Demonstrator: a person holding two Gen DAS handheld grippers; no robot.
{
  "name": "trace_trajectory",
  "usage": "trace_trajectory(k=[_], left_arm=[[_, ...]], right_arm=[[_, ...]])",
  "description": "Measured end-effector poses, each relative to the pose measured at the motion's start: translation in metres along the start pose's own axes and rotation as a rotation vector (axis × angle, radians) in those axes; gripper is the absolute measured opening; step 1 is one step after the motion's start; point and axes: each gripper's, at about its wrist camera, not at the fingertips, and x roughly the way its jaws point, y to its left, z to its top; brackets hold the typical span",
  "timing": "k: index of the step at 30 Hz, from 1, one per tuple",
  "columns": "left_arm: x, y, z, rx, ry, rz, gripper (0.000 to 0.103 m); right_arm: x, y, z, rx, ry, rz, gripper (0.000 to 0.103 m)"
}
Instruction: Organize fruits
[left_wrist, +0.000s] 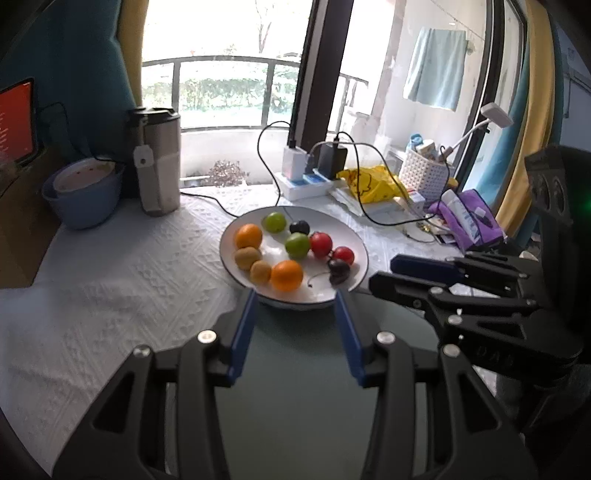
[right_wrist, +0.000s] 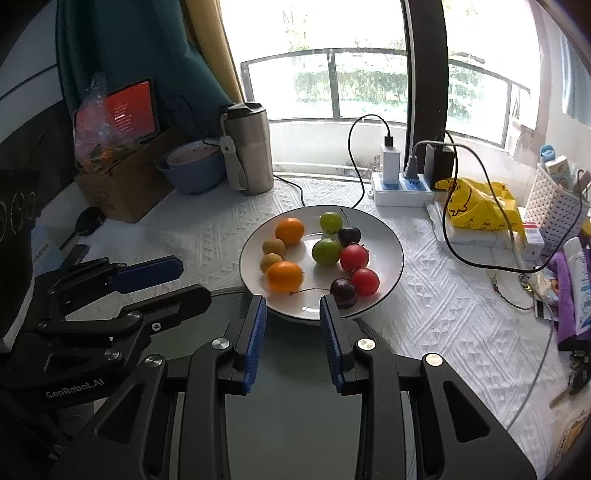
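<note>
A white plate (left_wrist: 354, 242) (right_wrist: 391, 243) holds several small fruits: two oranges (left_wrist: 286, 275) (right_wrist: 284, 276), two green fruits (left_wrist: 297, 244) (right_wrist: 326, 251), two red fruits (left_wrist: 320, 244) (right_wrist: 354, 257), dark plums (left_wrist: 338, 269) (right_wrist: 343, 292) and yellow-brown fruits (left_wrist: 248, 257) (right_wrist: 274, 247). My left gripper (left_wrist: 295, 295) is open and empty, fingertips at the plate's near rim. My right gripper (right_wrist: 293, 301) is open and empty, also at the near rim. Each gripper shows in the other's view, the right one (left_wrist: 406, 273) and the left one (right_wrist: 192, 278).
A dark round glass surface (left_wrist: 295, 369) lies under both grippers. A steel tumbler (left_wrist: 159, 162), a blue bowl (left_wrist: 83, 192), a power strip with chargers and cables (left_wrist: 310, 177), a yellow bag (left_wrist: 369, 184) and a white basket (left_wrist: 424, 171) stand behind the plate on the white cloth.
</note>
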Motion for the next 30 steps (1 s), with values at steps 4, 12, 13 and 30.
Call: trace_trajectory(k=[4, 12, 13, 30], left_arm=[[-0.017, -0.003, -0.006, 0.012, -0.024, 0.024, 0.045], [-0.057, -0.006, -0.016, 0.031, -0.113, 0.089, 0.049], [-0.063, -0.005, -0.018, 0.025, -0.119, 0.088, 0.052], [-0.128, -0.02, -0.034, 0.012, -0.19, 0.148, 0.094]], right_arm=[[-0.014, 0.009, -0.004, -0.009, -0.017, -0.008, 0.032], [-0.039, 0.024, -0.013, -0.024, -0.045, -0.031, 0.032], [-0.043, 0.026, -0.014, -0.026, -0.049, -0.037, 0.032], [-0.118, 0.052, -0.033, -0.013, -0.157, -0.117, 0.056]])
